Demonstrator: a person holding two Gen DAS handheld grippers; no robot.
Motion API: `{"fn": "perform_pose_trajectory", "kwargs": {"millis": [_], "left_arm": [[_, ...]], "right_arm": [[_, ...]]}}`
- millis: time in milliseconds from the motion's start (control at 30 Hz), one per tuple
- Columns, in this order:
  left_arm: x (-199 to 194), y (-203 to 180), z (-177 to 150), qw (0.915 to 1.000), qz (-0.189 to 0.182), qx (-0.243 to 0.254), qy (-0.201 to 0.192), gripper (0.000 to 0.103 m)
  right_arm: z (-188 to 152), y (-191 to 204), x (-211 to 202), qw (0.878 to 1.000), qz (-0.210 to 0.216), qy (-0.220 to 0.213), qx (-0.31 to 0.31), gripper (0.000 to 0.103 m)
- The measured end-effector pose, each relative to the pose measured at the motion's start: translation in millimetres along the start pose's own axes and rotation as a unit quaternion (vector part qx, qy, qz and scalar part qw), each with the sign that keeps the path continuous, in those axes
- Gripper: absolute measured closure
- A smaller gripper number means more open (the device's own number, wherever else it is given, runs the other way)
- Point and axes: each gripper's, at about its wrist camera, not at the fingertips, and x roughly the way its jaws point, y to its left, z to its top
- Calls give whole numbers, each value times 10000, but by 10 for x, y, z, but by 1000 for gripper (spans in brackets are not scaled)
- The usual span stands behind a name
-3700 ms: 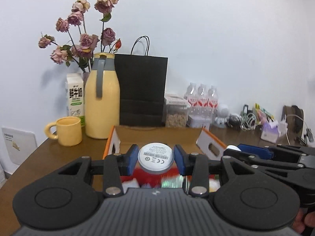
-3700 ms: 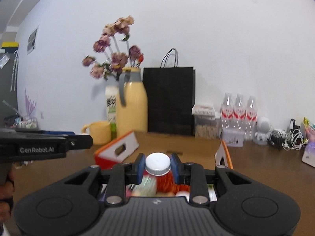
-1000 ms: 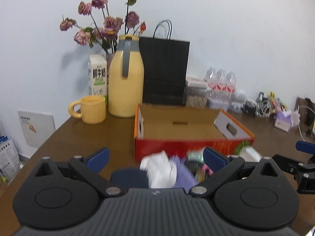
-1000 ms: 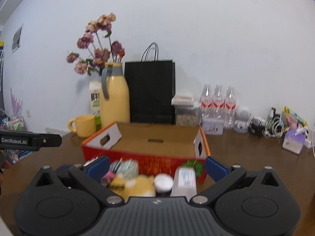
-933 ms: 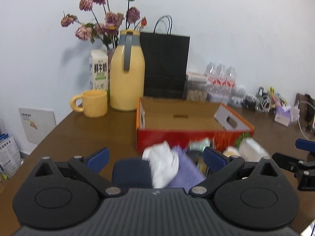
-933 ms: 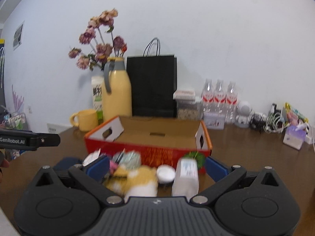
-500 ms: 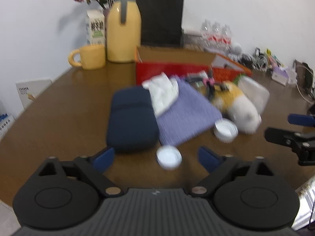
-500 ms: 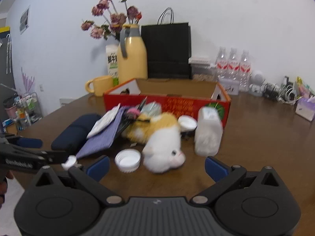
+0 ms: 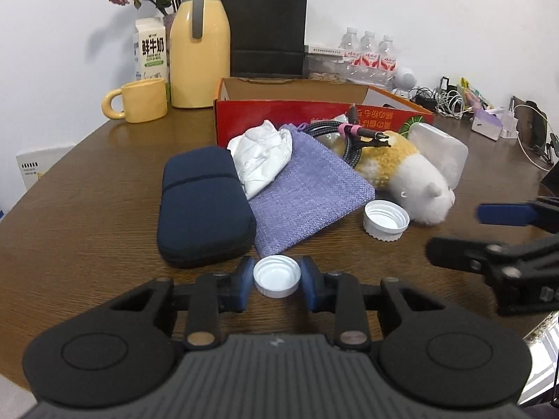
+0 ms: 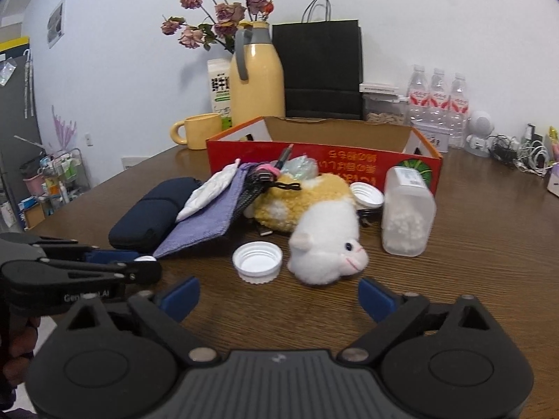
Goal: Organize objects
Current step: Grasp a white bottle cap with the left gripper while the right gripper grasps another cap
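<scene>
Left claw (image 9: 276, 281): your jaws are closing around the small white cap (image 9: 276, 277), open side up on the tabletop (image 9: 87, 216); the blue pads are sitting right against its two sides, so you are pinching it.
Right claw (image 10: 278, 295): your jaws are standing spread wide and are closing; nothing is lying between the pads, only bare wood.
Ahead of the right claw: the larger white cap (image 10: 257, 262) is lying open side up just beyond your left pad, and the plush hamster (image 10: 319, 228) is lying on its side just beside that cap, nose toward you.
Ahead of the left claw: the navy zip case (image 9: 204, 206) is lying just past the pinched cap, with the purple cloth pouch (image 9: 307, 188) touching its right edge and a crumpled white bag (image 9: 263, 157) resting across both.
Clear plastic jar (image 10: 407, 209): you are seeing it standing to the right of the hamster, lidless or not I cannot tell, with small white pieces filling its lower part.
Braided cable (image 9: 349, 139): it is lying coiled over the hamster's back and the pouch.
Red cardboard box (image 10: 325, 160): it is standing open behind the pile; from both views its inside is showing only brown cardboard walls, and the floor is hidden.
Behind the box: a yellow jug (image 10: 256, 83), a yellow mug (image 10: 197, 131) and a black paper bag (image 10: 319, 70) are standing along the wall.
</scene>
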Motion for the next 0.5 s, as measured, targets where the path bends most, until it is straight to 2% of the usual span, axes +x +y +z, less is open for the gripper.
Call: {"fn": "perform_pose_trajectory", "kwargs": {"millis": [67,133,500], "left_arm": [[-38,21,18,10000,18,-7,-80,74],[-100,53,45,9998,28,-38,-195,74],[-218,238,119,9986,77,-209,-474,74]], "right_arm": [[15,25,47,10000,82,21,-12,38],[34,60,96,9999,141,46,-53,49],[220,261,384,9982,-16,27,-597,52]]}}
